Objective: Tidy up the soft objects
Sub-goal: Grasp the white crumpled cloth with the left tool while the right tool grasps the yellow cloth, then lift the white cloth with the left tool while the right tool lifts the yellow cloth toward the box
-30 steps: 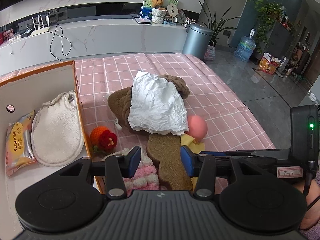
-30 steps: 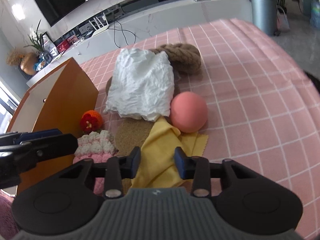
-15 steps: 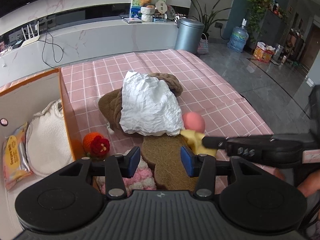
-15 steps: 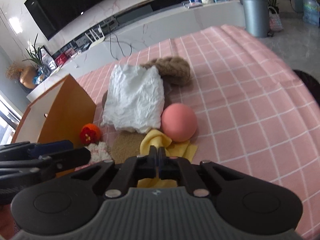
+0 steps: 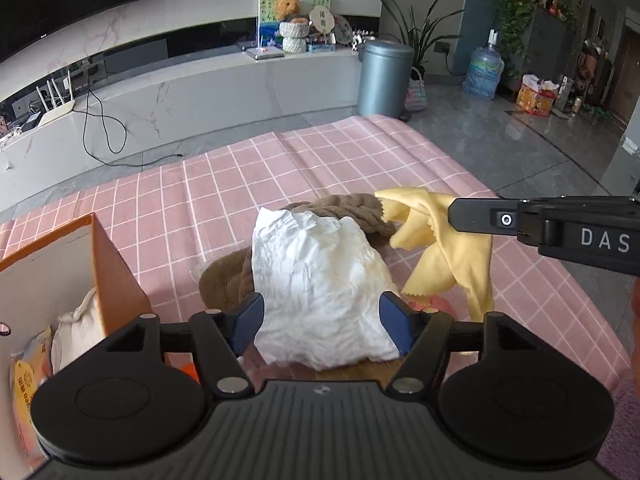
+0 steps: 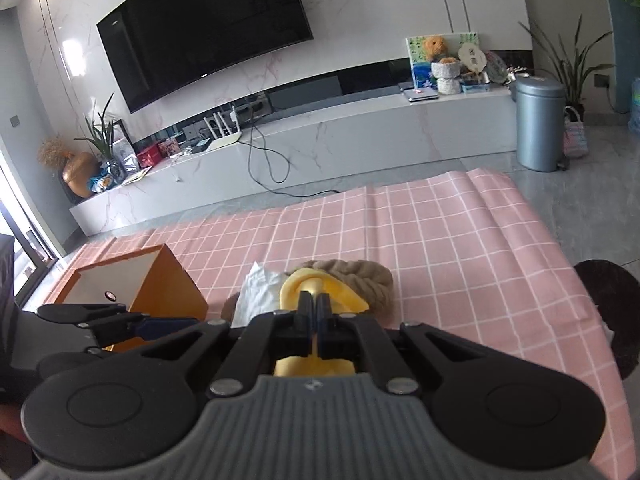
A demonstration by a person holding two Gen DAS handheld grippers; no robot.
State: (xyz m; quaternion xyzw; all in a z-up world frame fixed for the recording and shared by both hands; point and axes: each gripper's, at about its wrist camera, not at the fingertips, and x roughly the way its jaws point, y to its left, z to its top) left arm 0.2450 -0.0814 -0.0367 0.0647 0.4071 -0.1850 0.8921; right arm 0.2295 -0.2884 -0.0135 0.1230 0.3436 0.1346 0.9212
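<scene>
Yellow cloth (image 5: 448,240) pinched in right claw (image 6: 314,304), hanging above pink tablecloth (image 5: 240,200)

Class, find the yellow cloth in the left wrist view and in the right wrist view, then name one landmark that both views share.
Left wrist: yellow cloth hangs at right, pinched by the right gripper.
Right wrist: yellow cloth sits centre, low, between the shut fingers.
Shared landmark: the grey bin beyond the table.
</scene>
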